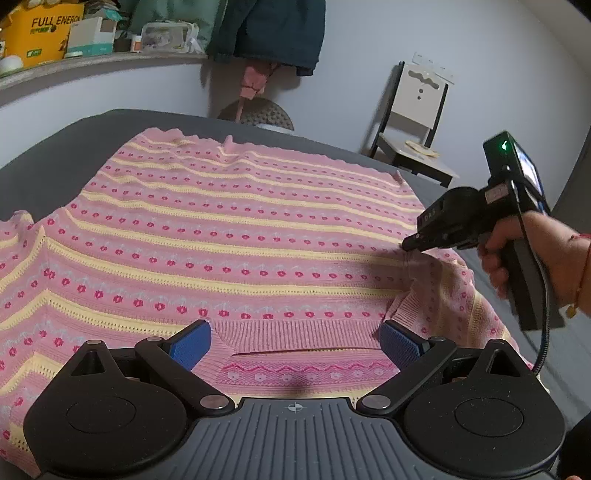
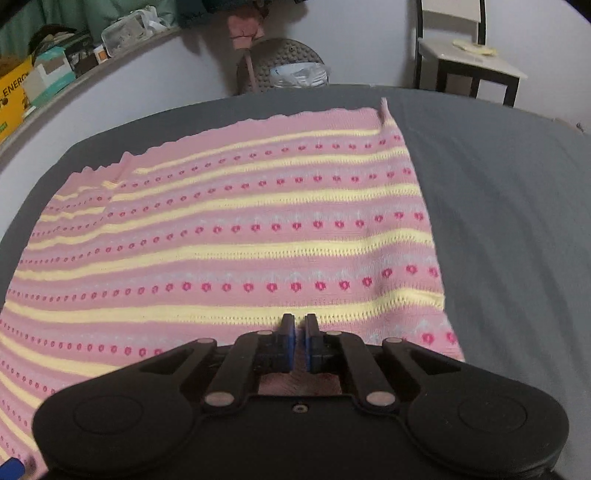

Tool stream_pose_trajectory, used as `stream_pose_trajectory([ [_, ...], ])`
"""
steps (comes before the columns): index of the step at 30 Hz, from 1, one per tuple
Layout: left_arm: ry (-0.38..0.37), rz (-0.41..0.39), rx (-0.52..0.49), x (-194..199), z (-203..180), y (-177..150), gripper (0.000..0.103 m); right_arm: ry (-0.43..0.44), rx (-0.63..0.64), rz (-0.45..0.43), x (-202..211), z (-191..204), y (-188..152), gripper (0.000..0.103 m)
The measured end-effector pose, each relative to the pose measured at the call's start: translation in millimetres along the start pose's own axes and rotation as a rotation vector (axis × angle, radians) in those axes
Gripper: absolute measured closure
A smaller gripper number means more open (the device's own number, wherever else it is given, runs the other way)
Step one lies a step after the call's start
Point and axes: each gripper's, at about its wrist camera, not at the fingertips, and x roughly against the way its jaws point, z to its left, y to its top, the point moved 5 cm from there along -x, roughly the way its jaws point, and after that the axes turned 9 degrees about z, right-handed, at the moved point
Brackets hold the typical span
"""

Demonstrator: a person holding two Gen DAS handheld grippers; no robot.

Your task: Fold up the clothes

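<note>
A shelf (image 1: 99, 62) at ten o'clock carries a yellow box (image 1: 40, 31) and other clutter. The sweater (image 1: 221, 229), pink with yellow stripes, lies spread flat on the grey bed (image 1: 44, 155), filling the middle. The left claw (image 1: 295, 341) stands wide open at six o'clock over the ribbed collar (image 1: 295, 332), its blue pads (image 1: 190, 347) apart from the knit. A dark coat (image 1: 269, 33) hangs at twelve o'clock, a round stool (image 1: 266, 114) below it. A chair (image 1: 417, 144) stands at two o'clock. At three o'clock the hand (image 1: 524, 254) holds the right claw (image 1: 408, 246), its tip down on the sweater's right shoulder; its jaws are almost shut, and whether they pinch knit I cannot tell.
</note>
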Motion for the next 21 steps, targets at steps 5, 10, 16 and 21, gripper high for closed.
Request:
stream_pose_trajectory([
  [5,0.000,0.003,0.017,-0.9,3.3,1.0,0.005,0.125,0.022,-0.044,32.2,-1.4,-12.2,0.079],
  [10,0.007,0.004,0.034,-1.7,5.4,1.6,0.005,0.194,0.141,0.007,60.0,9.6,-70.0,0.079],
  [16,0.027,0.008,0.050,-1.5,10.8,1.2,0.005,0.223,0.150,-0.040,41.1,32.7,-105.6,0.067],
  [21,0.045,-0.002,0.087,1.1,18.7,4.5,0.005,0.218,0.125,-0.113,70.0,26.4,-112.8,0.068],
])
